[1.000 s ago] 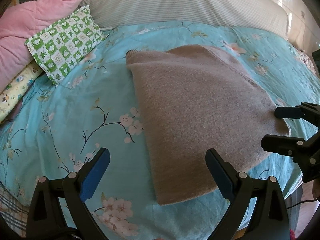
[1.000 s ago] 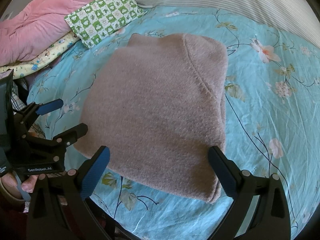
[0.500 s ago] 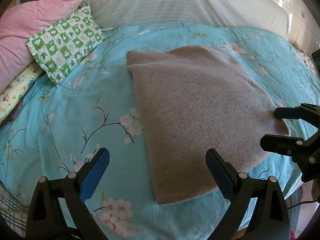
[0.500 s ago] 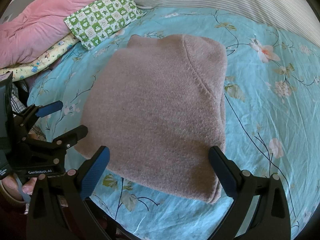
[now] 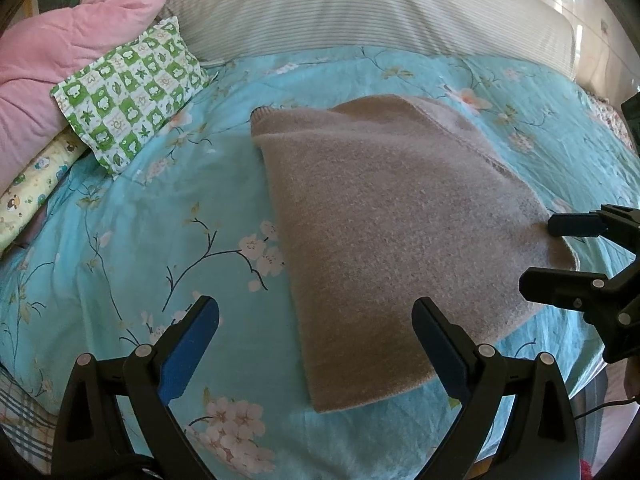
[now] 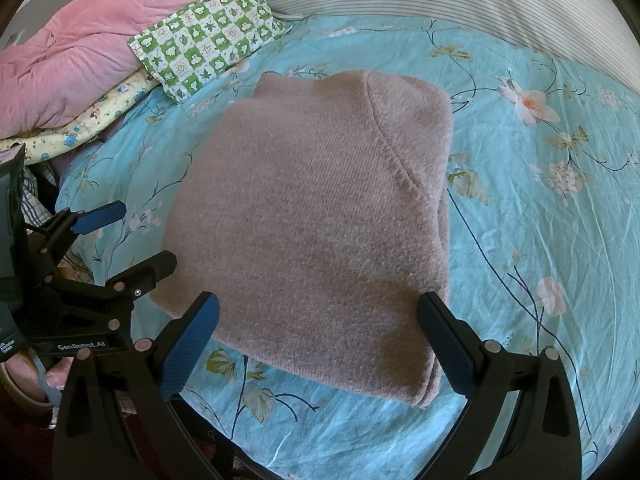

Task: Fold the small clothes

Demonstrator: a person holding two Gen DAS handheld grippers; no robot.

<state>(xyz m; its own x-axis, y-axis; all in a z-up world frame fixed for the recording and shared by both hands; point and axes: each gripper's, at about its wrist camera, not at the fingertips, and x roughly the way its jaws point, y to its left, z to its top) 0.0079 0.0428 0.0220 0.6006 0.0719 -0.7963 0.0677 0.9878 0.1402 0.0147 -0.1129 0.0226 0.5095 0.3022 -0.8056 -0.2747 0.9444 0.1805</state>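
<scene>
Lying folded on the floral blue bed point(image 5: 132, 248), the brown knit sweater point(image 5: 384, 232) sits well right of the green checked pillow point(image 5: 132, 96). Both the left gripper point(image 5: 316, 332) and the right gripper point(image 6: 318, 330) hover at its near edge, jaws spread wide, holding nothing.

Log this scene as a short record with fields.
garment: brown sweater, folded, flat on bed
surface: blue floral sheet
left gripper: open, holding nothing, near the sweater's near-left corner
right gripper: open, holding nothing, at the sweater's near edge
nearby: green checked pillow, pink quilt, striped pillow
</scene>
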